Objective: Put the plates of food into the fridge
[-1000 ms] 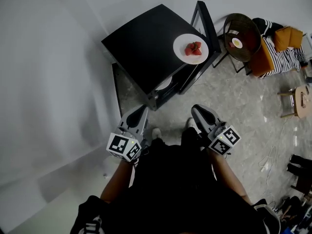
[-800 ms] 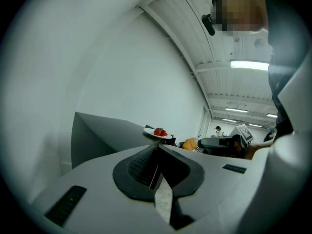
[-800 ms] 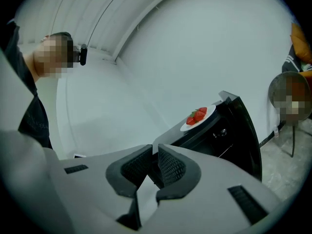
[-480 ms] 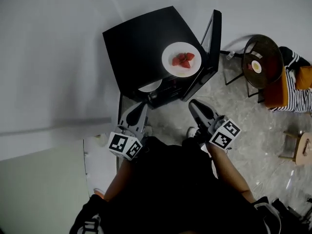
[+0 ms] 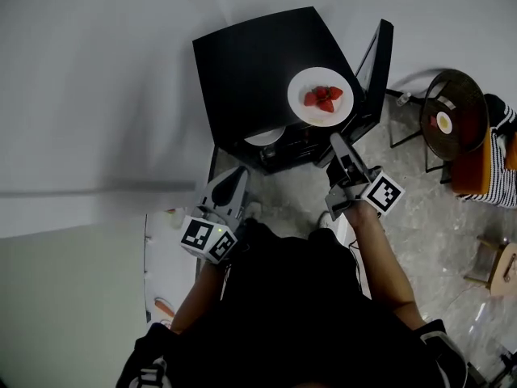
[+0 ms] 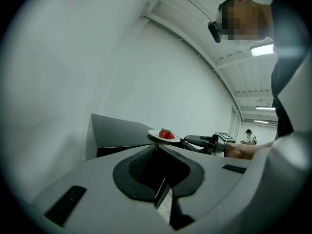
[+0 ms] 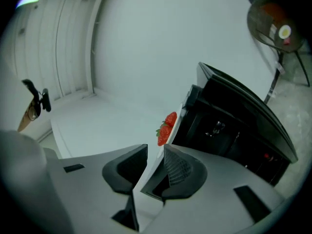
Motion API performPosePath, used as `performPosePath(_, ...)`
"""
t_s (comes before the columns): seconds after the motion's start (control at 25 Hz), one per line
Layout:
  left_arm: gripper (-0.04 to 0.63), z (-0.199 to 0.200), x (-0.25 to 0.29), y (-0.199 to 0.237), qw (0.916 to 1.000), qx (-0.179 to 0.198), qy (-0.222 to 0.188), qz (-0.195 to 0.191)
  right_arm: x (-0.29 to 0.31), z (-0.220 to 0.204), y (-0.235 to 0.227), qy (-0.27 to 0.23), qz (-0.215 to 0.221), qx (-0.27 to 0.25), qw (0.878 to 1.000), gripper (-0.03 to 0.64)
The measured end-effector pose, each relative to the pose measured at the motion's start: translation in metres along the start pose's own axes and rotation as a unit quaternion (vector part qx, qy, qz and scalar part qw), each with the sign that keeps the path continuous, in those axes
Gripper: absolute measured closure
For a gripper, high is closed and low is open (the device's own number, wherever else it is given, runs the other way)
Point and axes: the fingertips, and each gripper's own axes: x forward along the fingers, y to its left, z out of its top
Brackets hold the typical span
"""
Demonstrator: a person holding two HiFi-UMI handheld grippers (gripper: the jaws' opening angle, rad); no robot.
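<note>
A white plate of strawberries (image 5: 321, 97) sits on top of the black mini fridge (image 5: 250, 63), near its right edge. The fridge door (image 5: 376, 59) stands open, and another white plate (image 5: 265, 138) shows inside. My right gripper (image 5: 338, 142) is rolled onto its side just short of the strawberry plate. Its jaws have just been opening and stand apart. In the right gripper view the strawberry plate's rim (image 7: 171, 130) lines up with the gap of my right gripper (image 7: 156, 147), and the pads do not press on it. My left gripper (image 5: 237, 175) hangs shut and empty before the fridge.
A round dark table (image 5: 464, 95) with an egg on a small plate (image 5: 443, 122) stands to the right. An orange chair with striped cloth (image 5: 494, 148) is beside it. A white wall runs along the left. A person (image 6: 248, 133) stands far off.
My right gripper has moved forward to the strawberry plate, rolled onto its side and opened its jaws. My left gripper has shifted a little towards the fridge.
</note>
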Motion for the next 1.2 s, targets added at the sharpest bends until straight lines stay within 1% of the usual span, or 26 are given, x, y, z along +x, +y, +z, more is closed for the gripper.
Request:
performPosePath(0.08, 0.572, 0.004, -0.002, 0.008, 1.0000, 0.002, 0.000, 0.003, 0.007, -0.001, -0.005, -0.015, -0.004, 0.029, 0.999, 0.517)
performPosePath(0.36, 0.571, -0.003, -0.018, 0.020, 0.9999, -0.009, -0.004, 0.005, 0.016, -0.013, -0.017, -0.034, -0.019, 0.107, 0.993, 0.517)
performPosePath(0.52, 0.571, -0.011, -0.028, 0.020, 0.9999, -0.014, -0.005, 0.008, 0.019, -0.018, -0.021, -0.034, -0.026, 0.108, 0.993, 0.517)
performPosePath(0.68, 0.571, -0.013, -0.035, 0.024, 0.9998, -0.016, -0.006, 0.012, 0.023, -0.019, -0.023, -0.041, -0.029, 0.123, 0.991, 0.520)
performPosePath(0.76, 0.571, -0.010, -0.027, 0.026, 0.9998, -0.017, -0.002, 0.012, 0.030, -0.011, -0.026, -0.041, -0.035, 0.126, 0.991, 0.557)
performPosePath(0.84, 0.571, -0.008, -0.020, 0.026, 0.9998, -0.016, 0.002, 0.010, 0.034, -0.007, -0.030, -0.046, -0.036, 0.145, 0.988, 0.562)
performPosePath(0.92, 0.571, -0.009, -0.023, 0.025, 0.9998, -0.017, 0.001, 0.007, 0.032, -0.011, -0.029, -0.048, -0.033, 0.163, 0.985, 0.566)
performPosePath(1.04, 0.571, -0.013, -0.032, 0.021, 0.9998, -0.019, -0.004, 0.003, 0.024, -0.023, -0.022, -0.033, -0.030, 0.166, 0.985, 0.568)
performPosePath(1.2, 0.571, -0.013, -0.025, 0.020, 0.9998, -0.018, 0.000, -0.003, 0.019, -0.029, -0.012, -0.014, -0.013, 0.172, 0.985, 0.569)
